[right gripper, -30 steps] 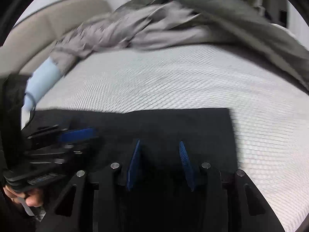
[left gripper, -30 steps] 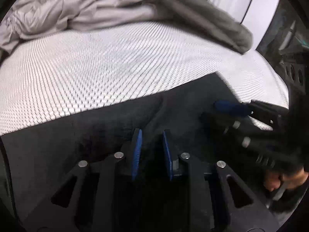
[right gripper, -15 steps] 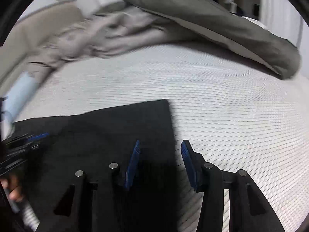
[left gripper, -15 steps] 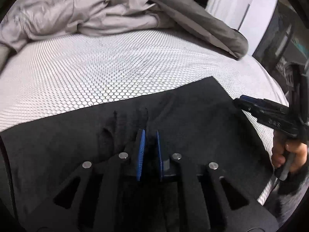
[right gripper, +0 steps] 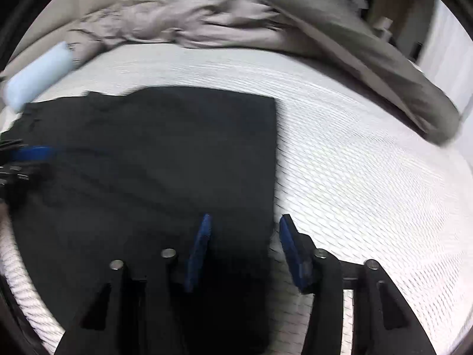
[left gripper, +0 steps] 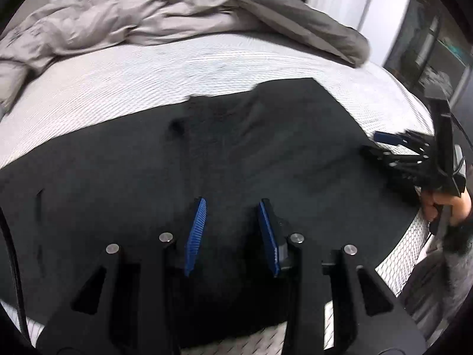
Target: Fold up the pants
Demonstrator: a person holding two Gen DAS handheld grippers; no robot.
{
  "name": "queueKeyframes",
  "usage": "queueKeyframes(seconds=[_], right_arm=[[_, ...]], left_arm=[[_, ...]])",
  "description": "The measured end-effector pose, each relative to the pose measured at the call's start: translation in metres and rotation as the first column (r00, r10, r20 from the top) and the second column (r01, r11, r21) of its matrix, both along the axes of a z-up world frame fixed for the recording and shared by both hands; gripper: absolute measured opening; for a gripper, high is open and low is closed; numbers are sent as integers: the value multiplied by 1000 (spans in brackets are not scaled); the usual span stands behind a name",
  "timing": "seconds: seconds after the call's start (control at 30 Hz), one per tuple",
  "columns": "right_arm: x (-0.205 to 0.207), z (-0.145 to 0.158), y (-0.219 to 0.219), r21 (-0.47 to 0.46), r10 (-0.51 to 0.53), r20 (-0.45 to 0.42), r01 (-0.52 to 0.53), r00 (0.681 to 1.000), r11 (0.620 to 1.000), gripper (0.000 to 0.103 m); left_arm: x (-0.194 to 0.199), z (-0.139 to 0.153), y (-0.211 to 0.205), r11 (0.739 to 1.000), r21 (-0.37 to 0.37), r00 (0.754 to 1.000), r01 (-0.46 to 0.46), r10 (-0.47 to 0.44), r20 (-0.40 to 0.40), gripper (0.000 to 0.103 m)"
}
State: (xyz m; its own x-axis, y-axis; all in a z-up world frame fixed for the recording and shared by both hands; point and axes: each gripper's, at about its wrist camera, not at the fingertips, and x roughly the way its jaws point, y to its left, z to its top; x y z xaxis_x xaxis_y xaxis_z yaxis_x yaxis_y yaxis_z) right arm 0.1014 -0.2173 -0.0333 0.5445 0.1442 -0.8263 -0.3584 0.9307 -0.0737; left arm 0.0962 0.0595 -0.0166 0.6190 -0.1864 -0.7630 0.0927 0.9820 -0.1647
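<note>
1. Your black fabric pants [left gripper: 236,153] lie flat on the bed's white honeycomb-textured mattress [left gripper: 124,82], folded into a broad dark slab near the front edge.
2. Your left gripper [left gripper: 232,222], black with blue ribbed pads, hangs over the middle of the pants. Its jaws have just been opening and stand part-way apart; cloth shows below the gap, but nothing is pinched between the pads.
3. Your right gripper [right gripper: 244,236], same build, sits at the pants' right edge [right gripper: 273,159]: one pad over the cloth, the other over bare mattress. Its jaws have just been opening too, and stand wider than the left's. Nothing is gripped.
4. From the left wrist view, your right gripper [left gripper: 393,151] shows at the far right side of the pants, with your hand [left gripper: 443,204] on its handle.
5. From the right wrist view, your left gripper [right gripper: 26,156] is at the left border, over the pants. Blurred.
6. Crumpled grey duvet [left gripper: 142,20] is heaped at the far side of the bed, well apart from the pants.
7. A pale blue roll-shaped cushion [right gripper: 38,77] lies at the far left, near the pants' far left corner.
</note>
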Motion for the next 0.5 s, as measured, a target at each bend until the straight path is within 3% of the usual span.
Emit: queueKeyframes(seconds=[0.1,0.13,0.17,0.2,0.23,0.27,0.3,0.33,0.37,0.4,0.47,0.5], right_arm=[[-5,10,-16,136,-43,-26,46,999,990,54],[-10,18,-22,188,-64,-9,65,998,980,56],[-12,23,-30,228,-73,3,71,997,971,63],[-17,32,-35,297,-78,18,69,997,952,77],[-21,39,-39,358,-81,36,63,996,932,83],[-26,46,-43,398,-86,54,58,995,916,85],[-28,51,-46,423,-89,63,55,994,905,86],[-24,56,-49,435,-89,62,53,994,899,86],[-14,59,-50,440,-89,61,53,994,896,87],[-15,59,-50,442,-91,65,53,994,896,87],[-17,57,-51,430,-92,59,58,994,901,87],[-20,55,-52,424,-90,50,60,995,904,87]], left_arm=[[-15,8,30,995,-20,995,-100,100,-8,41],[-23,14,47,986,-64,988,-154,155,4,41],[-32,20,69,969,-118,975,-218,222,16,45],[-46,26,93,938,-180,952,-295,305,33,51],[-56,28,107,915,-214,932,-342,359,43,66],[-72,31,130,868,-258,891,-425,452,51,79],[-83,31,147,827,-289,855,-483,516,48,82],[-99,28,170,769,-327,810,-550,587,18,83],[-110,25,185,734,-353,786,-581,618,-8,83],[-117,22,194,712,-369,771,-597,636,-20,83],[-142,13,218,652,-390,720,-650,693,-41,83],[-148,9,224,638,-387,706,-666,707,-50,83]])
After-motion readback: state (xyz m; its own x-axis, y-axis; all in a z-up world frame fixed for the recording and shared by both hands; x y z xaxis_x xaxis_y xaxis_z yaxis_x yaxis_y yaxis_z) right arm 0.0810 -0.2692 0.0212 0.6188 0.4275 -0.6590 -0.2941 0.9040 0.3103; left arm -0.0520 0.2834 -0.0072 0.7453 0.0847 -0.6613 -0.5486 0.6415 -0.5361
